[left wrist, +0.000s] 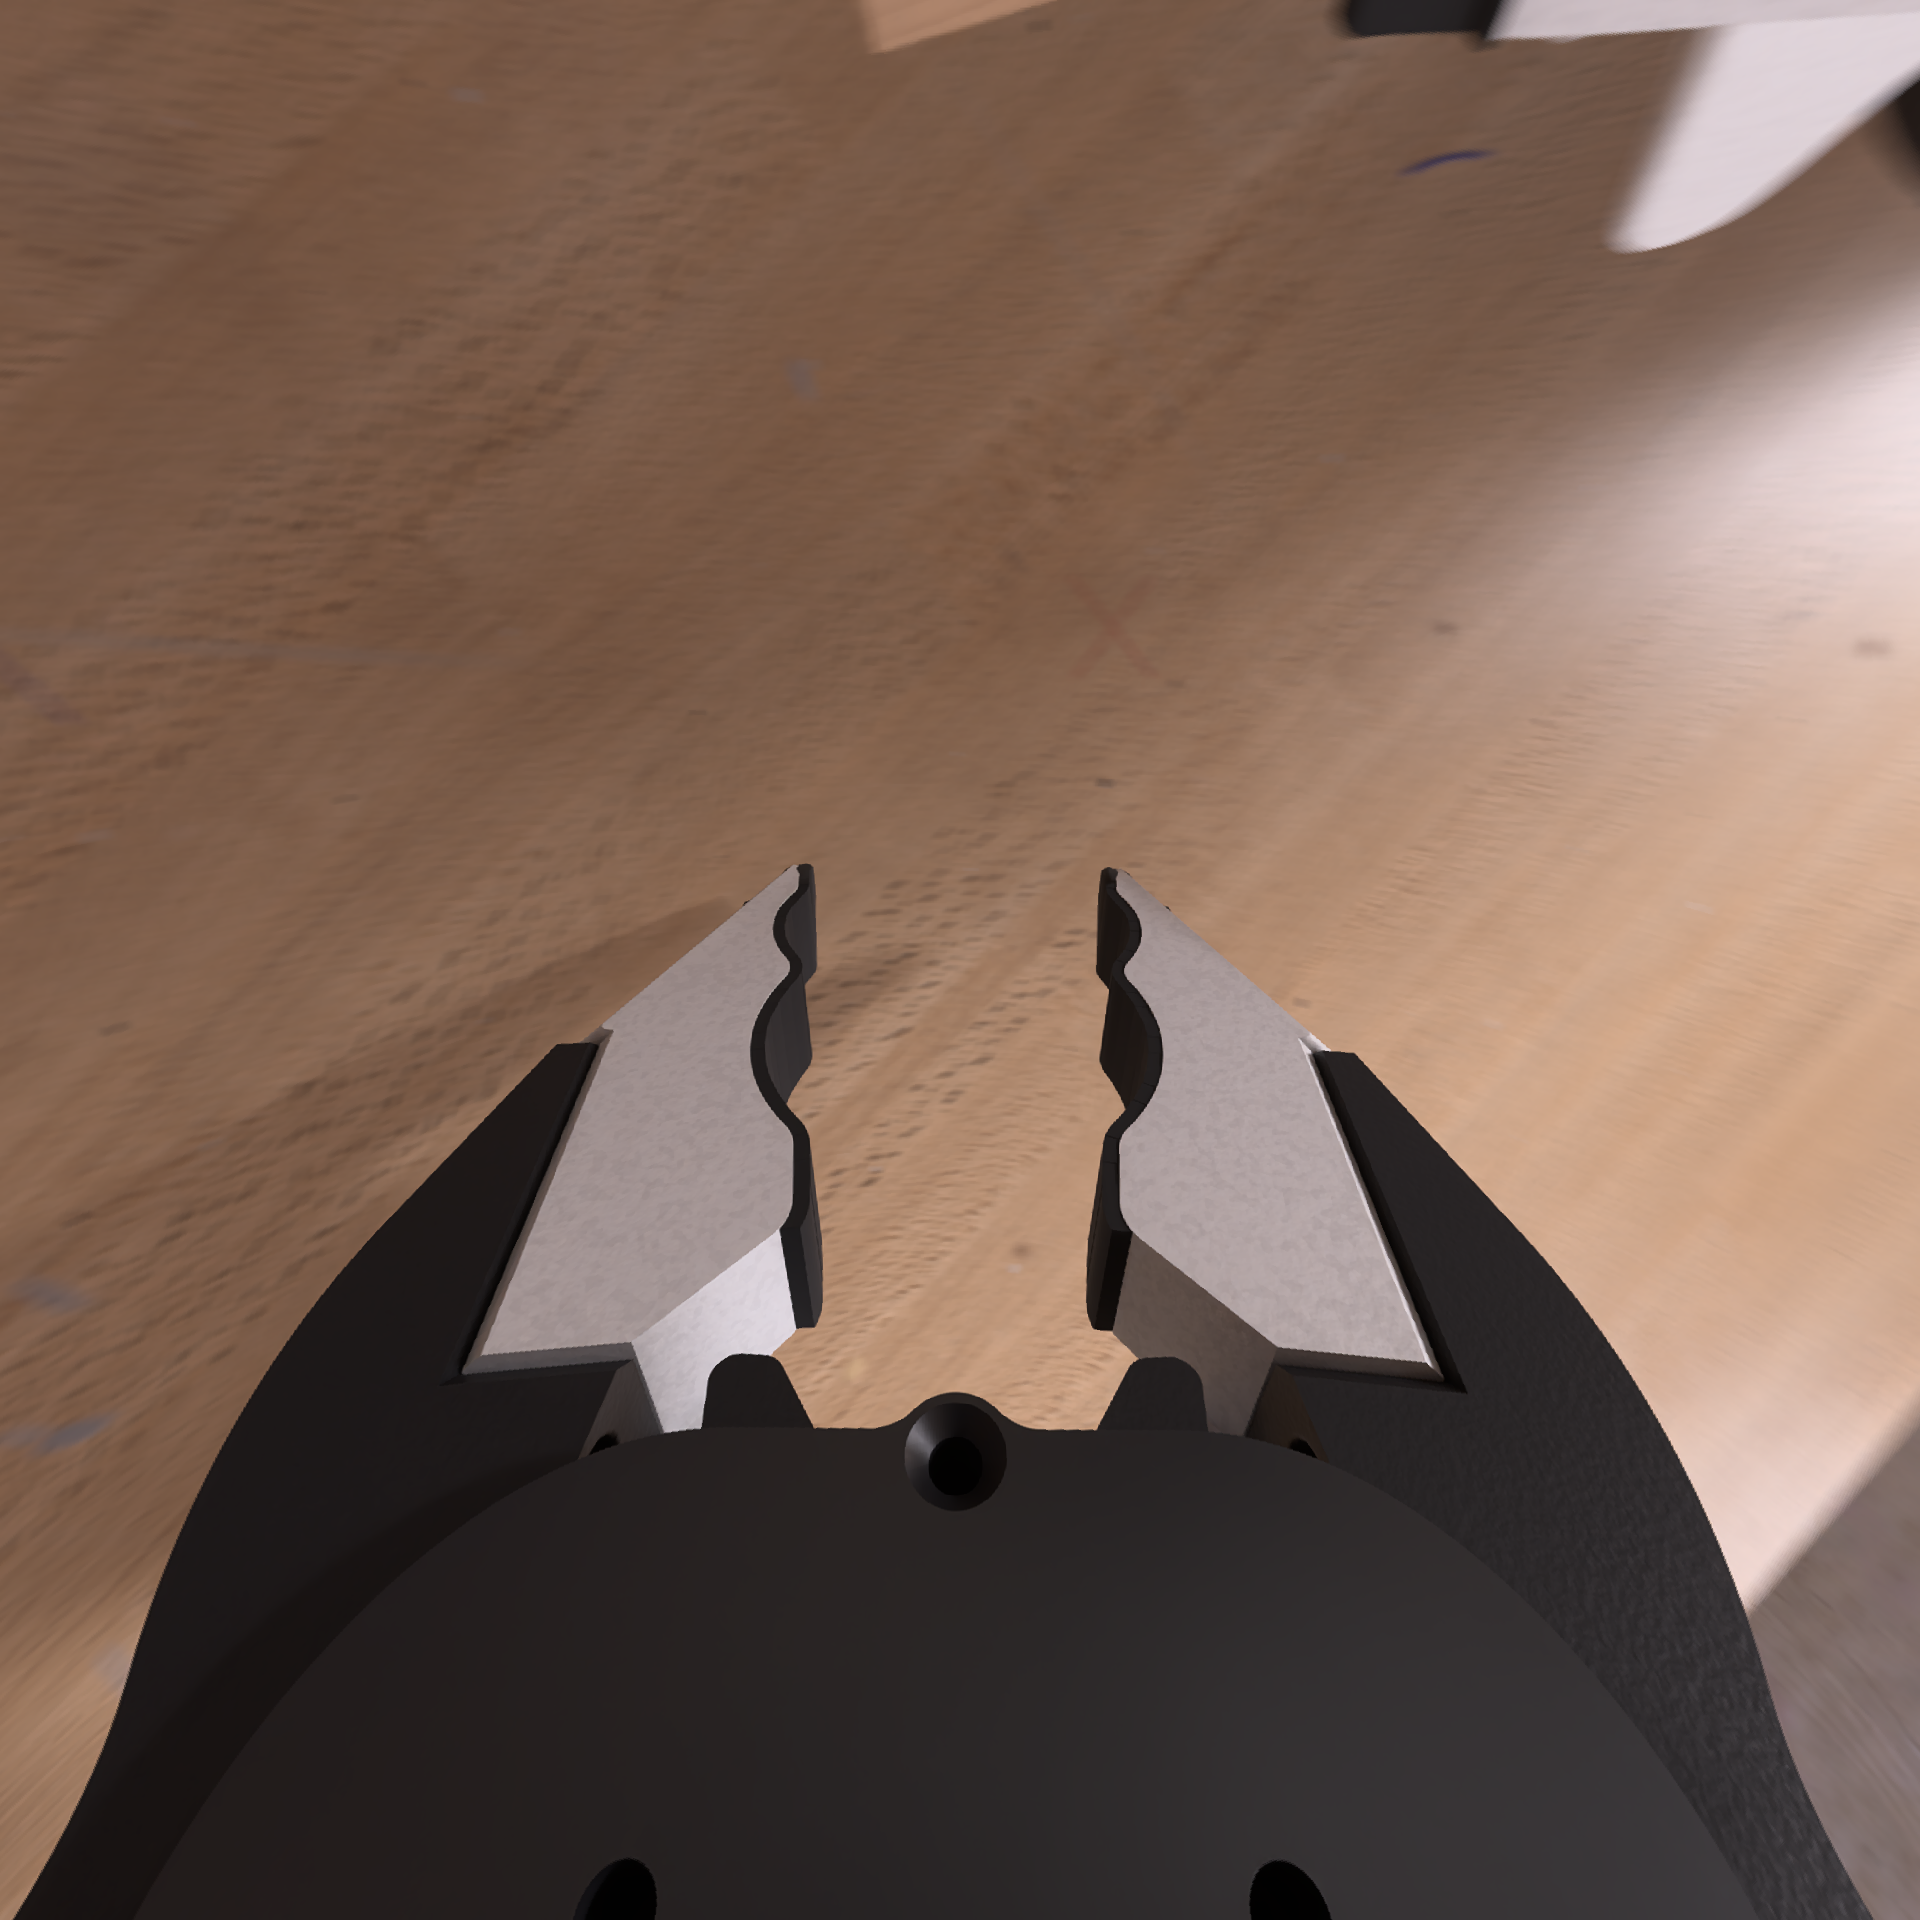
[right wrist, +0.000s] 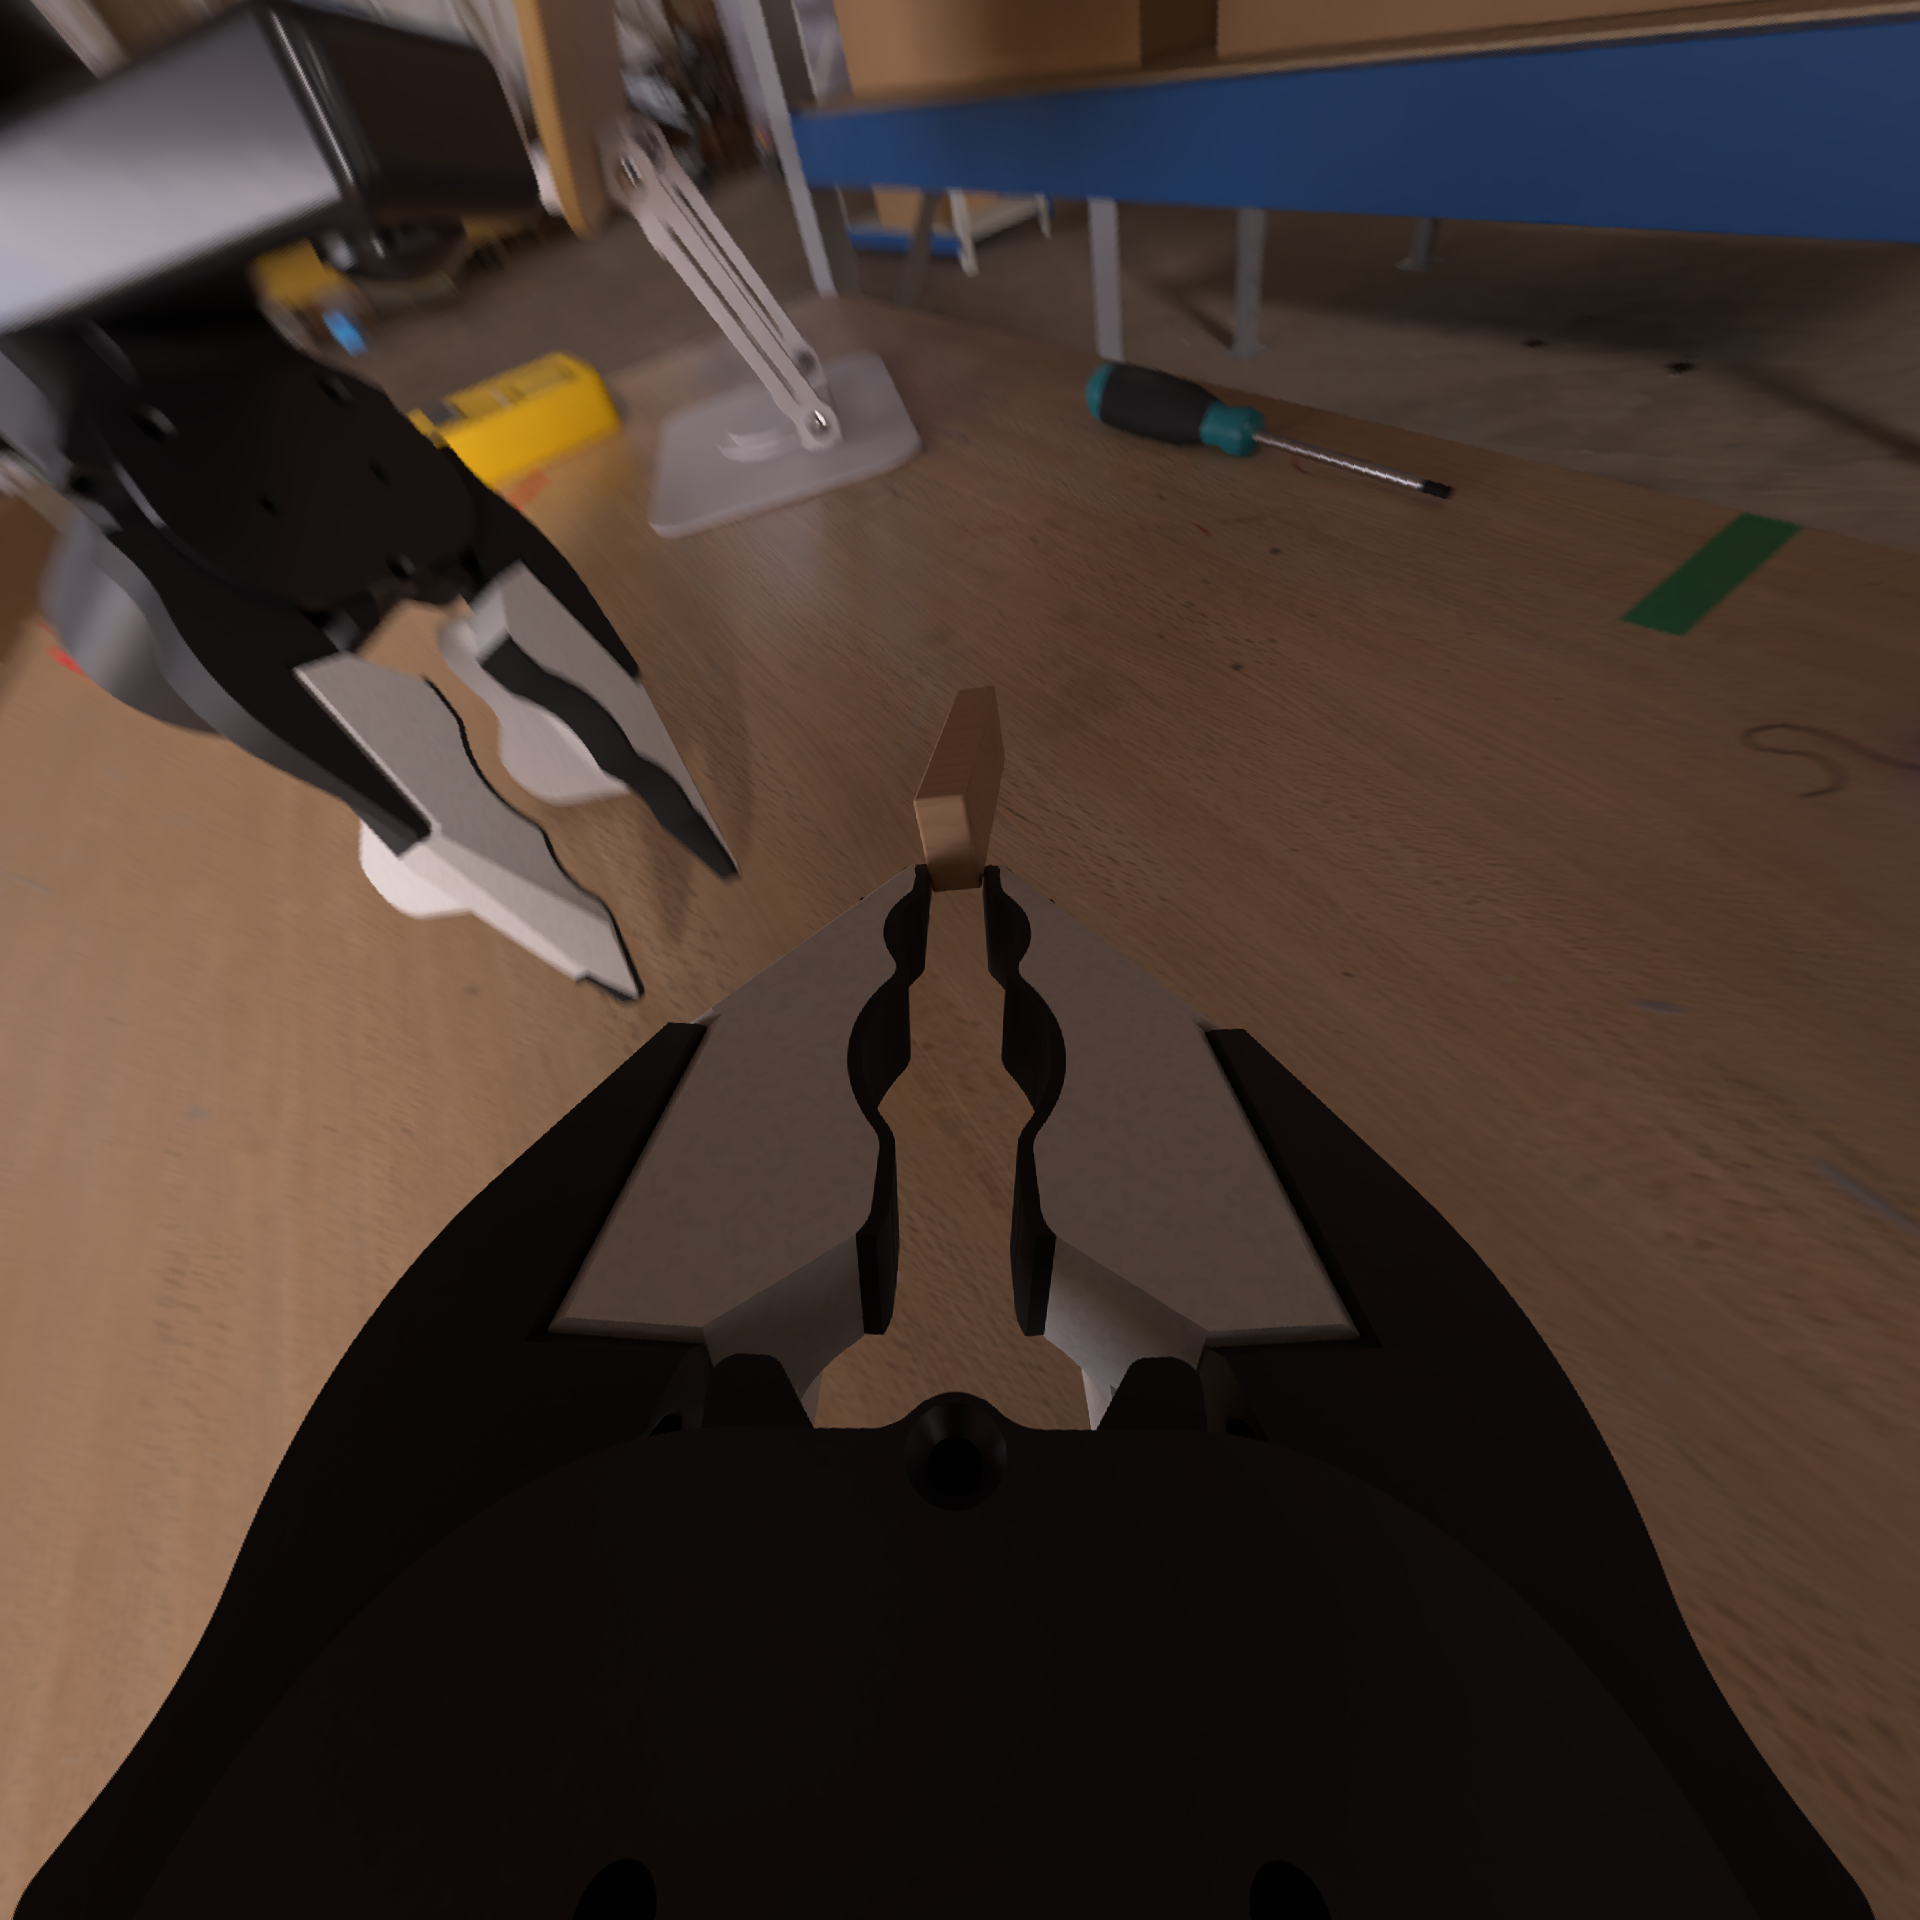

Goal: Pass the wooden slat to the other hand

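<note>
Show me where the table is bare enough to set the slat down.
Bare wood lies right of the right hand-held gripper, which pinches the wooden slat, between the green tape and the near edge. Also clear: the stretch below the screwdriver. Crowded far left: left hand-held gripper, white stand, yellow box.

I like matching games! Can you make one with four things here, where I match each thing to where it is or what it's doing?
Things:
1. wooden slat
2. left tongs
3. screwdriver
4. green tape

Places or states:
A. lying on the table, far right, with a teal and black handle
B. pinched at the tips of the right tongs
C. stuck flat on the table
D. open and holding nothing

Pairs: 1-B, 2-D, 3-A, 4-C
</note>
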Robot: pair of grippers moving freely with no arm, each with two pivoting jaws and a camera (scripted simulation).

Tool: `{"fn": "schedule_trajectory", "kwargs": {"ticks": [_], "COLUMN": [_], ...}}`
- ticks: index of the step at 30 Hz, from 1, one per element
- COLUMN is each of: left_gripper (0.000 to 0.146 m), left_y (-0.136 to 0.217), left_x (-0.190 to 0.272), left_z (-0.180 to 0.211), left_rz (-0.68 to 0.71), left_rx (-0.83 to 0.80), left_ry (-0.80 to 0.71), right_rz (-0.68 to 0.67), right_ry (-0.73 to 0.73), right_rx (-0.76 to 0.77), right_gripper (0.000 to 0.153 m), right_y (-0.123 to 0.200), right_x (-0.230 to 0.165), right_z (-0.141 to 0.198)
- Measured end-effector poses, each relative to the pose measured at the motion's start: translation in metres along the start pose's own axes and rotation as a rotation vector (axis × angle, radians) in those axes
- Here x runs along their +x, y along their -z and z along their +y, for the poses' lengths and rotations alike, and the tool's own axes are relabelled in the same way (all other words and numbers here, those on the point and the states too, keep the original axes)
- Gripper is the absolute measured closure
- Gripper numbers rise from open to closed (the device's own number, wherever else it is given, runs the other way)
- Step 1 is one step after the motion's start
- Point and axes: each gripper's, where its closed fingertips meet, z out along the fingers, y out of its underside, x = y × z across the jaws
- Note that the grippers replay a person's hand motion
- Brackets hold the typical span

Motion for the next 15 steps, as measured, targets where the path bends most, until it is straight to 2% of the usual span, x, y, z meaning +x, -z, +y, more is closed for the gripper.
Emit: {"fn": "schedule_trajectory", "kwargs": {"ticks": [3,10,12,15], "left_gripper": [0.095,0.097,0.095,0.091], "left_y": [0.005,0.028,0.029,0.025], "left_x": [0.029,0.022,0.022,0.018], "left_z": [0.000,-0.012,-0.012,-0.007], "left_rz": [0.210,0.307,0.352,0.340], "left_rx": [0.059,0.319,0.327,0.303], "left_ry": [0.008,0.084,0.117,0.136], "right_rz": [-0.090,-0.388,-0.421,-0.388], "right_ry": [-0.131,-0.550,-0.605,-0.568], "right_rx": [0.074,0.234,0.237,0.176], "right_gripper": [0.143,0.143,0.143,0.143], "right_y": [-0.001,-0.010,-0.016,-0.020], "right_x": [-0.006,-0.012,-0.011,-0.012], "right_z": [-0.004,-0.027,-0.029,-0.023]}}
